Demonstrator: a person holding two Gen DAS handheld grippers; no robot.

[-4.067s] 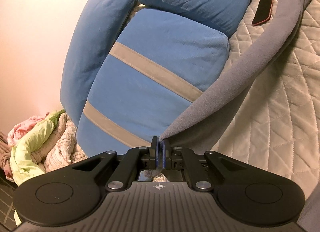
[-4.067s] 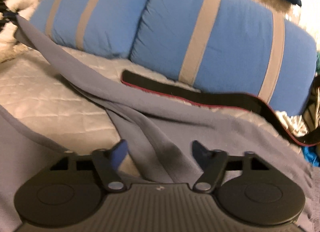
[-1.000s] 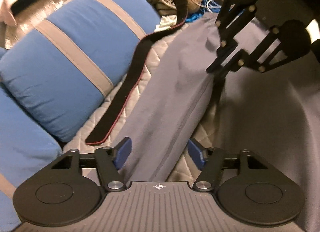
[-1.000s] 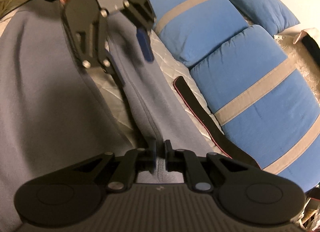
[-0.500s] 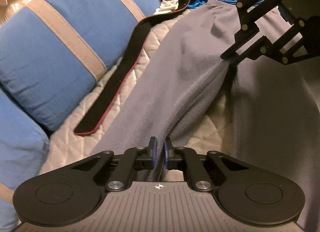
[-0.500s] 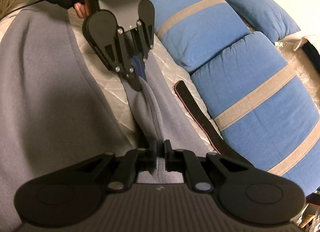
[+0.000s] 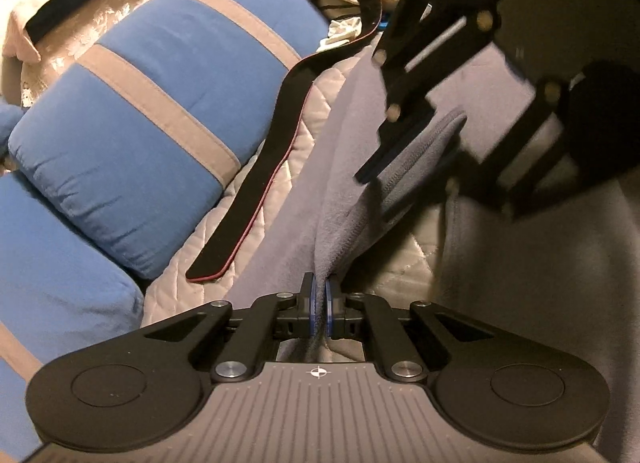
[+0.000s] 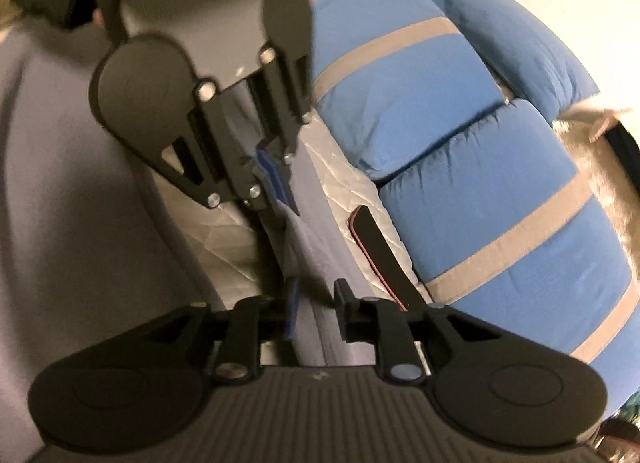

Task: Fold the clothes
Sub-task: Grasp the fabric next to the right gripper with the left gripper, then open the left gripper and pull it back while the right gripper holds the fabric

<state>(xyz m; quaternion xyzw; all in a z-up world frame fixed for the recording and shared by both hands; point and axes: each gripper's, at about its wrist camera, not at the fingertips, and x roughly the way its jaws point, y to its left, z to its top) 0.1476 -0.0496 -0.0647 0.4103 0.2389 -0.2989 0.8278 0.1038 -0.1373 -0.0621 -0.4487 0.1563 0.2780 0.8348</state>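
The left gripper (image 7: 320,305) is clenched on a ridge of the grey fleece garment (image 7: 304,199), which lies along the quilted bedspread (image 7: 224,247); at 1 o'clock the right gripper (image 7: 404,161) has its fingers parted — fabric between them; a black strap (image 7: 260,183) lies at 11 o'clock beside blue striped pillows (image 7: 132,135).

Motion blur smears the right hand-held gripper (image 7: 416,159) and pillows (image 8: 480,183).
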